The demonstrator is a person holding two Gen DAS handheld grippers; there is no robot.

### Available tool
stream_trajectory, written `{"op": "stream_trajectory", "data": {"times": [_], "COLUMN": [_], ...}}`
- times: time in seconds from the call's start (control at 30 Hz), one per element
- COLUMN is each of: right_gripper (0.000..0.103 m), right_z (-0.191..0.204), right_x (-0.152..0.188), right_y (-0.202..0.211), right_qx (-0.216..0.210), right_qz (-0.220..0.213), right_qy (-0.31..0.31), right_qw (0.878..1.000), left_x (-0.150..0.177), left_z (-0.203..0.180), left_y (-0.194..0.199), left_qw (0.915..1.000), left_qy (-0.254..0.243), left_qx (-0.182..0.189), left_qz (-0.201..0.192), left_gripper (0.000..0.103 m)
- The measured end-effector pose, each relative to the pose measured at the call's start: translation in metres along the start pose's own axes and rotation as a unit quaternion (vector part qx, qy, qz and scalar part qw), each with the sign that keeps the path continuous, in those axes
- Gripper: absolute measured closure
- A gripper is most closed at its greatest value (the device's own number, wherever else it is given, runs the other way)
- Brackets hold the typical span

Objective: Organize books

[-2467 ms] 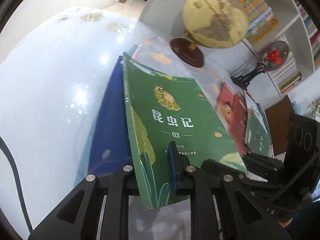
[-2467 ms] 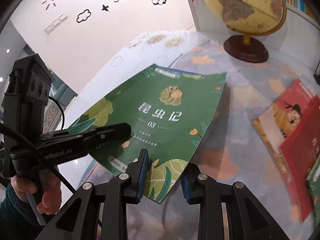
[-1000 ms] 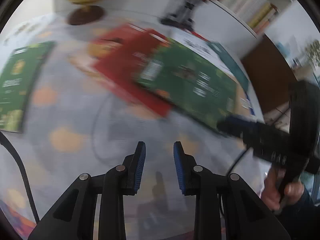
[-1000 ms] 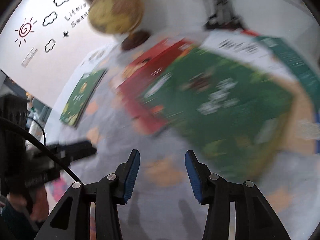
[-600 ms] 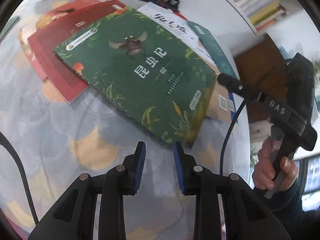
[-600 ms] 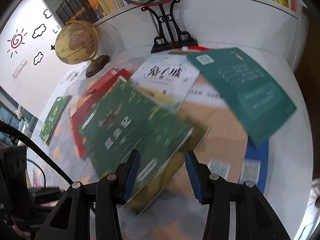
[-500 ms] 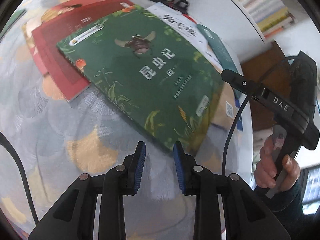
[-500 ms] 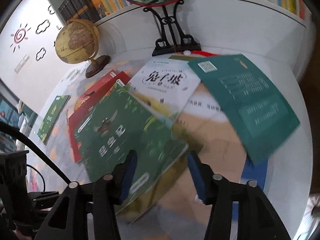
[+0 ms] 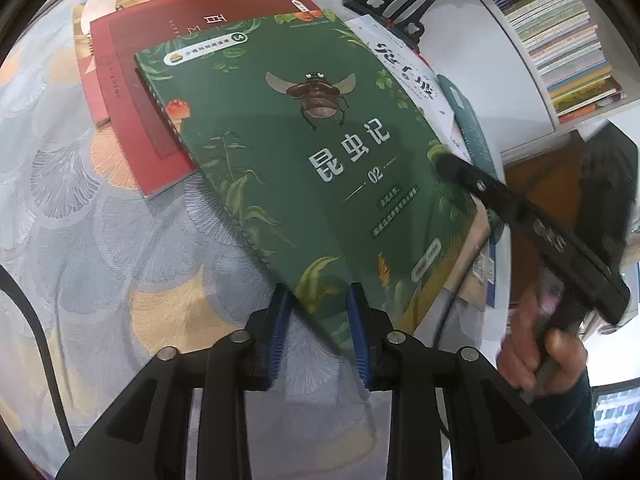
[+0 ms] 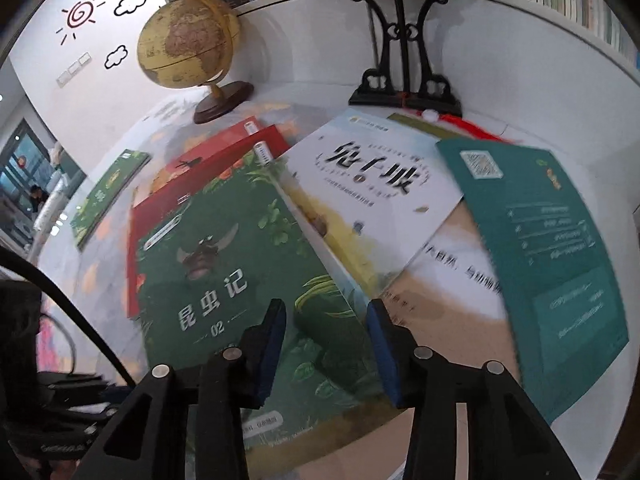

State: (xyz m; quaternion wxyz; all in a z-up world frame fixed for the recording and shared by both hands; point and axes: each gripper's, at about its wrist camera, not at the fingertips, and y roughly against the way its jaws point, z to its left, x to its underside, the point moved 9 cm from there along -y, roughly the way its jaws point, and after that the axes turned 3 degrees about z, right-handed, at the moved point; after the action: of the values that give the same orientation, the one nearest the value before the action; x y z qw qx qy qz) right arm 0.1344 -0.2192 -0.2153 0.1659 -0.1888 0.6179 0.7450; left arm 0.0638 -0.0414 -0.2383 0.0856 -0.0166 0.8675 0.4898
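On top of the red books (image 9: pixel 132 92) sat the green beetle book (image 9: pixel 312 160), its near corner poking between the left gripper (image 9: pixel 318 332) pads, which stood apart; right gripper (image 10: pixel 326 354) jaws were closing over its cover, not clamped yet

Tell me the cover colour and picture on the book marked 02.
Dark green, leafy, with a brown winged beetle: the book marked 02 shows best in the left wrist view.

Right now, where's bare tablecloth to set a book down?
Free: tablecloth left of the red books; also between the far green book and the globe. Crowded: overlapping pile from beetle book to teal book.
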Motion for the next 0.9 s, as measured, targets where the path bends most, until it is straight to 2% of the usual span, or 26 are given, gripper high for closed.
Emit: {"op": "stream_trajectory", "data": {"times": [0.1,0.17,0.3,0.37,0.47,0.53,0.67,0.73,0.8,0.9], "right_gripper": [0.063,0.063,0.063,0.063,0.063,0.063,0.063,0.063,0.069,0.068], "right_z": [0.002,0.005,0.015,0.025,0.031,0.027,0.011,0.012,0.023,0.033], "right_x": [0.018,0.039,0.093,0.133,0.173,0.181,0.174,0.17,0.17,0.174], "right_y": [0.007,0.015,0.032,0.038,0.042,0.051,0.049,0.047,0.045,0.043], "right_qx": [0.011,0.004,-0.004,-0.015,-0.03,-0.026,-0.021,-0.024,-0.037,-0.018], "right_qz": [0.005,0.008,0.027,0.052,0.078,0.063,0.045,0.04,0.045,0.037], "right_qy": [0.001,-0.011,-0.039,-0.054,-0.081,-0.099,-0.132,-0.129,-0.115,-0.096], "right_qw": [1.0,1.0,0.999,0.997,0.993,0.993,0.99,0.991,0.992,0.995], "left_x": [0.004,0.011,0.031,0.04,0.051,0.053,0.058,0.061,0.063,0.065], "left_z": [0.001,0.002,0.005,0.007,0.009,0.013,0.01,0.008,0.003,0.0], "left_y": [0.003,0.004,0.007,0.009,0.014,0.016,0.015,0.014,0.011,0.018], "left_qw": [0.9998,0.9986,0.9953,0.9944,0.9941,0.9945,0.9933,0.9919,0.9914,0.9929], "left_qy": [-0.016,-0.044,-0.085,-0.094,-0.096,-0.093,-0.105,-0.115,-0.121,-0.114], "left_qx": [-0.01,-0.025,-0.032,-0.024,-0.017,-0.026,-0.04,-0.043,-0.038,-0.026], "left_qz": [0.001,0.013,0.035,0.042,0.047,0.038,0.027,0.032,0.033,0.021], "left_gripper": [0.077,0.077,0.077,0.077,0.077,0.077,0.077,0.077,0.077,0.077]}}
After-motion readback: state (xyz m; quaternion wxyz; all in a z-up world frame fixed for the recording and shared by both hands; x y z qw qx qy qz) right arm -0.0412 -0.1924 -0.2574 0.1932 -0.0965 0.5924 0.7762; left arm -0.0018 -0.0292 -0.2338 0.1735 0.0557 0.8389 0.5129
